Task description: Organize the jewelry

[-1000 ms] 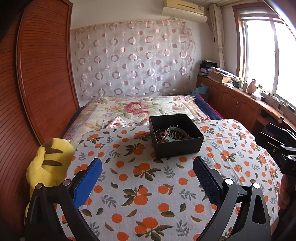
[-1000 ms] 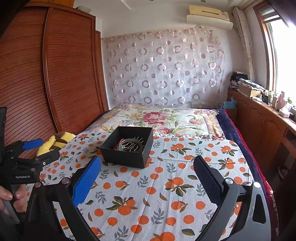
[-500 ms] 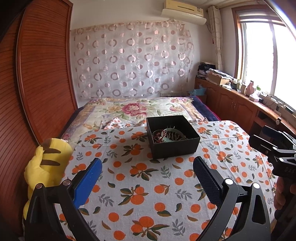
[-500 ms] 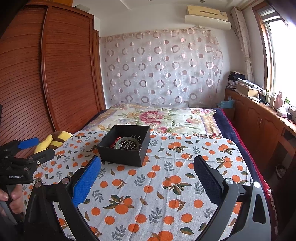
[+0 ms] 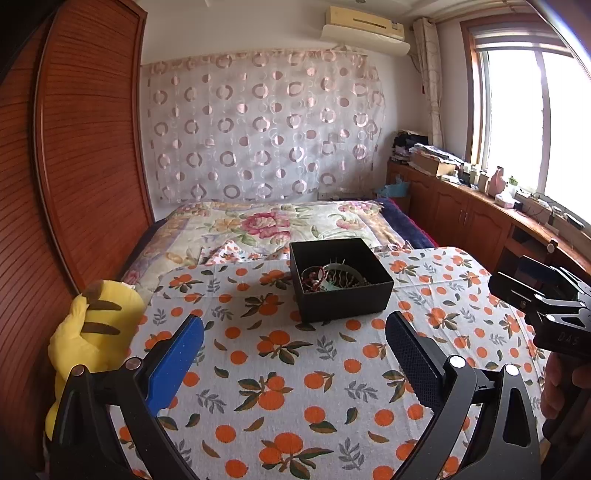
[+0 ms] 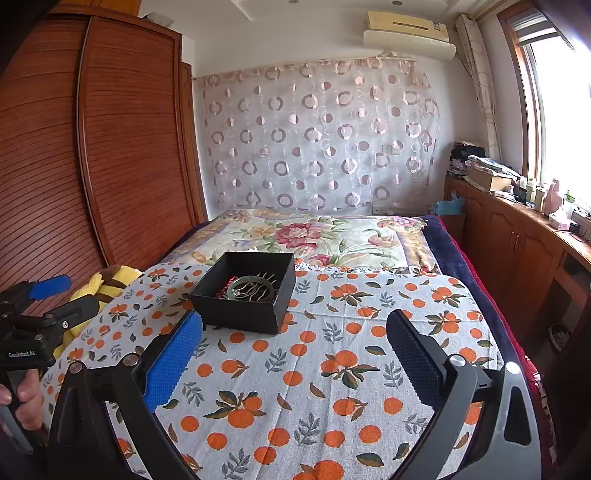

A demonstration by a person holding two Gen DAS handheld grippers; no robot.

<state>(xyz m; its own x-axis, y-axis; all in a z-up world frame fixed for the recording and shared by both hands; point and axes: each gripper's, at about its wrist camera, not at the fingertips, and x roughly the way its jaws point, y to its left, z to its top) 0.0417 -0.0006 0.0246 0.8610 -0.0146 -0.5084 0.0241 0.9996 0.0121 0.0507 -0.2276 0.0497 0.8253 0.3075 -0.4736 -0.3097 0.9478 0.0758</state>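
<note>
The left gripper point(image 5: 293, 354) and right gripper point(image 6: 294, 352) are each showing a black frame with silver screws, one blue textured pad and one dark one. White "GenRobot.AI" lettering is showing on the left gripper's body, above the person's bare fingers point(image 6: 26, 395).

Bedroom, daylight thru big window point(image 5: 535, 122) on right. Slatted wood wardrobe point(image 5: 85, 155) along left wall. Sheer circle-print curtain point(image 5: 258, 129) across back wall, AC unit point(image 5: 364, 27) above it. Floral bedspread point(image 5: 273, 225); low wood cabinets point(image 5: 469, 221) under window w/ cluttered top. Orange-print cloth point(image 5: 295, 369) up front.
</note>
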